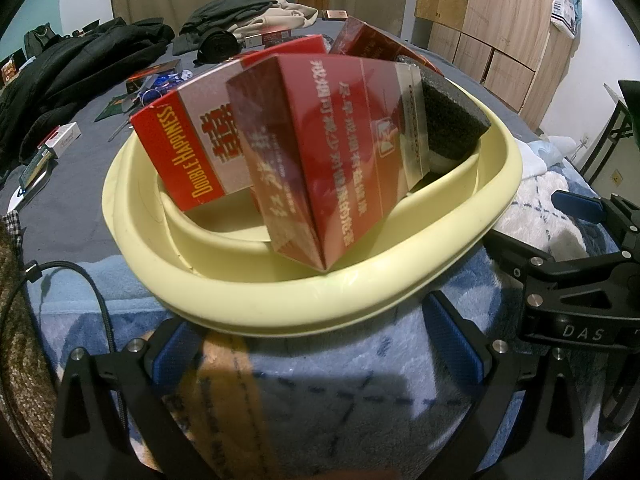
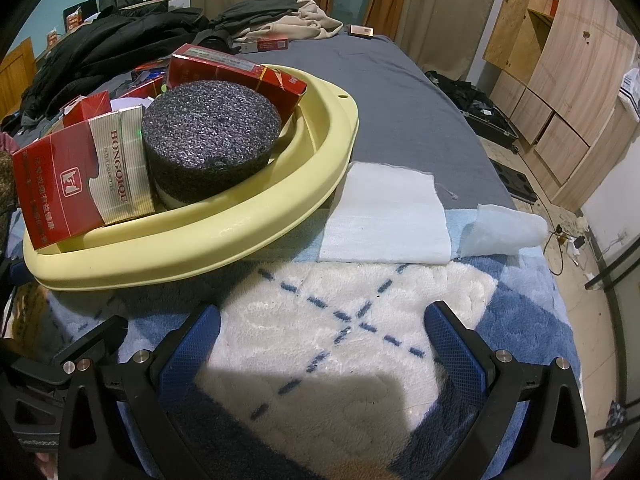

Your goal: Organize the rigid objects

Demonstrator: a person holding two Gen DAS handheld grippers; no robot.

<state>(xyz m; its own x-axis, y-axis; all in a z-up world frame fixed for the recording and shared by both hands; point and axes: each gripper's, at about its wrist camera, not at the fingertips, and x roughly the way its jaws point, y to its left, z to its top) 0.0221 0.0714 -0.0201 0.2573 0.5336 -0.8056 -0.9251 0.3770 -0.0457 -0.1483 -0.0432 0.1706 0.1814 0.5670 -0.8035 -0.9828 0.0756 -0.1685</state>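
A pale yellow basin sits on a blue and white blanket. In it stand a red Hongqiqu carton, a red Double Happiness carton, a third red carton and a dark foam cylinder. My left gripper is open just in front of the basin's near rim, with a blurred brown and yellow thing lying between its fingers. My right gripper is open and empty over the blanket, right of the basin; it also shows in the left wrist view.
A white foam sheet and a rolled foam piece lie beside the basin. Dark clothes, small boxes and clutter cover the grey bed. Wooden cabinets stand at the right. A black cable runs at the left.
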